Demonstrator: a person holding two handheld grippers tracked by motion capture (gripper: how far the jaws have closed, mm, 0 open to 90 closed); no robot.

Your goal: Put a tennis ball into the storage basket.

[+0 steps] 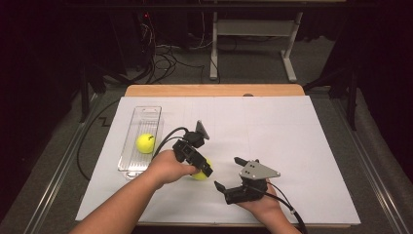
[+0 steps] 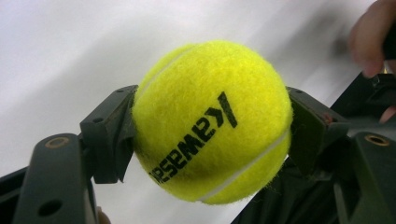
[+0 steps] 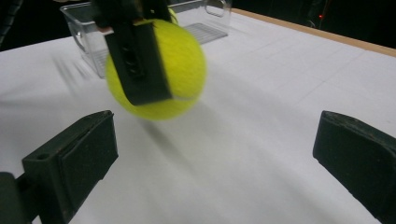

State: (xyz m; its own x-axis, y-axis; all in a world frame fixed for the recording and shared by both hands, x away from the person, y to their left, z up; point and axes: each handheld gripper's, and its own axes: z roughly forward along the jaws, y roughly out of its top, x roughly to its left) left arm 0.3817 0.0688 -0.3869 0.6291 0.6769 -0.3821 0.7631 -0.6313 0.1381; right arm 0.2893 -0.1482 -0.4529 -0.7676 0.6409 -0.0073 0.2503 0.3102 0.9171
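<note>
**Tennis ball clamped in the left gripper beside a clear tray**

Tennis ball (image 2: 212, 122), yellow-green and printed with black lettering, is shown pressed between the two black jaws of the left gripper (image 1: 200, 168), which are closed onto its opposite sides. In the high view most of this ball is hidden behind the gripper body and the left hand (image 1: 168, 167); only a small yellow crescent is seen at the jaw tips, low over the sheet and just left of the right gripper. Whether it touches the sheet cannot be told from above; in the right gripper view it is seen raised off the surface, blurred, with one jaw crossing its front.

White sheet (image 1: 292, 146) is laid over the wooden table (image 1: 214, 90), whose far edge alone is left uncovered.

Clear plastic tray (image 1: 152, 113) is placed lengthwise at the sheet's left side. Its near end is partly covered by the left forearm. A second tennis ball (image 1: 145, 143) is held inside it, near the middle.

Right gripper (image 1: 227, 174) is held near the sheet's front edge, its jaws spread wide apart with nothing between them. The right hand (image 1: 263, 202) is largely covered by the gripper and its grey plate.
</note>
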